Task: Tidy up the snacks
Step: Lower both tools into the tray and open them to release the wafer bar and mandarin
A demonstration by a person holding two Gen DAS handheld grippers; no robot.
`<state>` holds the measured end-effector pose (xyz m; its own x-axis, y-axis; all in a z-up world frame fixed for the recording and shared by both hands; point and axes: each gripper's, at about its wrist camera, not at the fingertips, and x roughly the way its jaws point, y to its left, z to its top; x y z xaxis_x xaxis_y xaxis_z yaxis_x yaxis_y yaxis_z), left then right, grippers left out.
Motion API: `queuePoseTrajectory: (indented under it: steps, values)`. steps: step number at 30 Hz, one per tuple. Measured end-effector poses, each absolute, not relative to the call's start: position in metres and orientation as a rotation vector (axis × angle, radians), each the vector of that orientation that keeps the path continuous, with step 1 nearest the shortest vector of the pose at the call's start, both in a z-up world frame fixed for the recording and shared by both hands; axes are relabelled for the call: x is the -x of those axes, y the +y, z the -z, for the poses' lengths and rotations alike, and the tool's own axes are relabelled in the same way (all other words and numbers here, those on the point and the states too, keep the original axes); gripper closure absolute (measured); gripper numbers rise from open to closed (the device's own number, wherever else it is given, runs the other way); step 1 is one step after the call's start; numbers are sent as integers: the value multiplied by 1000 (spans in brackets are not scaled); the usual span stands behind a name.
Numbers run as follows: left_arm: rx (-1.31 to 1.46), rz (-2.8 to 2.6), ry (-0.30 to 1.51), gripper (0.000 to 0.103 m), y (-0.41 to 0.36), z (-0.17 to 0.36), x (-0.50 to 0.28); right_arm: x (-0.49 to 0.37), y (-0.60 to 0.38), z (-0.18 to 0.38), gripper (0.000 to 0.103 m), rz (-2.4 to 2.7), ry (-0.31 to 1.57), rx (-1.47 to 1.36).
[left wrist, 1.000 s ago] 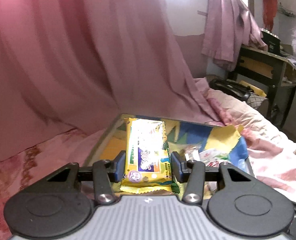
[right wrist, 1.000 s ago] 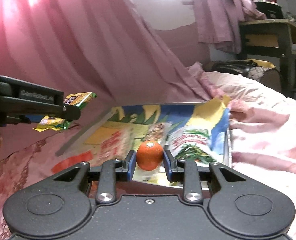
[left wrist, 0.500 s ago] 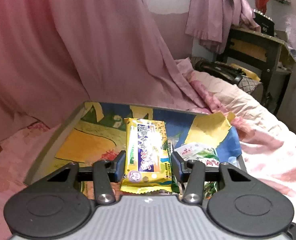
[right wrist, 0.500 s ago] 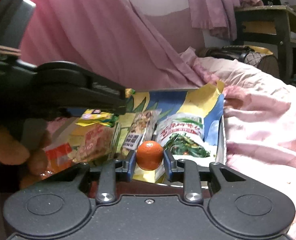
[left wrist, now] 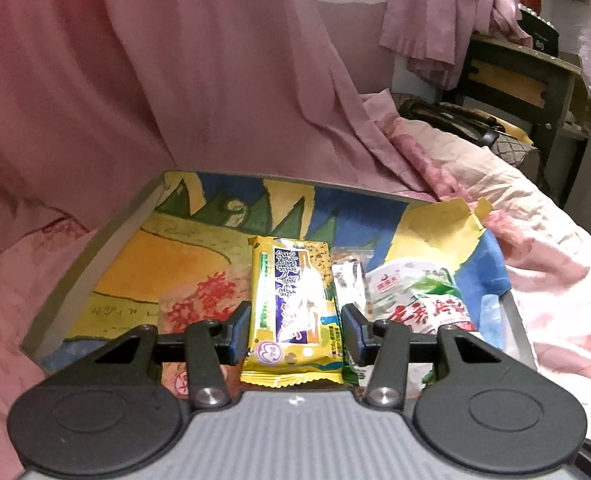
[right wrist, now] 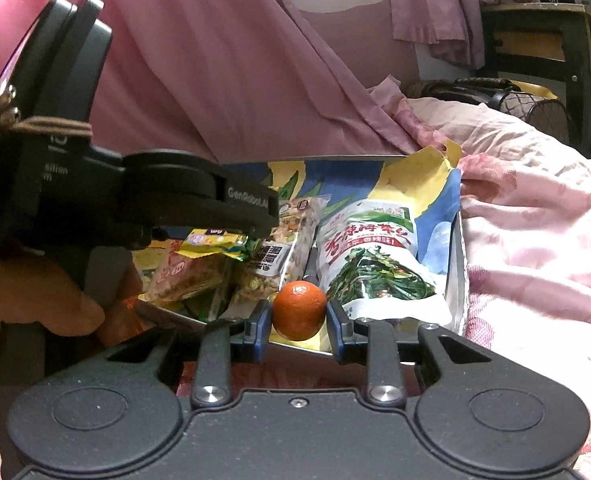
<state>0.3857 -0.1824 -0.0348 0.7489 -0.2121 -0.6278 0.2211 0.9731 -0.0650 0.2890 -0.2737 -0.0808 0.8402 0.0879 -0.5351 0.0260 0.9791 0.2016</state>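
Left hand-held gripper: the left hand-held gripper (left wrist: 295,330) is clenching a yellow foil snack packet with a blue label (left wrist: 293,300) lengthwise between its blue-padded fingers (left wrist: 239,330), and is hanging over the tray; in the right wrist view it is reaching in from the left (right wrist: 251,236), gripped by a person's hand (right wrist: 35,292).

Right hand-held gripper: the right hand-held gripper (right wrist: 299,320) is pinching a small round orange fruit (right wrist: 299,310) from both sides at the near edge of the tray.

Tray: a shallow metal tray with grey rims (left wrist: 95,256), lined with a colourful printed sheet of yellow, blue and green (left wrist: 167,256), is lying on the bed; the liner's yellow corner is curling up at the far right.

Snacks in tray: a white pouch printed with green vegetables and red characters (right wrist: 369,264) is lying along the right side, beside a clear bag of mixed nuts with a dark label (right wrist: 279,256), and a pinkish red-lettered packet (right wrist: 183,276) is sitting to the left under the yellow packet.

Bed: a bed with a pink floral cover (right wrist: 535,240) is carrying the tray.

Backdrop: a pink draped curtain (left wrist: 175,60) is hanging behind the tray, and a dark wooden table (left wrist: 535,76) is standing far right.
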Motion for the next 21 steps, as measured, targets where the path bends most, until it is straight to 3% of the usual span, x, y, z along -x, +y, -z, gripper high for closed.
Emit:
queuePoseTrajectory:
  steps: [11,15,21]
  values:
    - [-10,224,709,49,-173,35,-384,-289,-272,79,70,-26,578,-191]
    - [0,225,717,38,-171,32,-382,-287,-271,78,66,-24,573,-180]
    - [21,224,680,21,-168,16,-375,-280,-271,71,46,-22,531,-178]
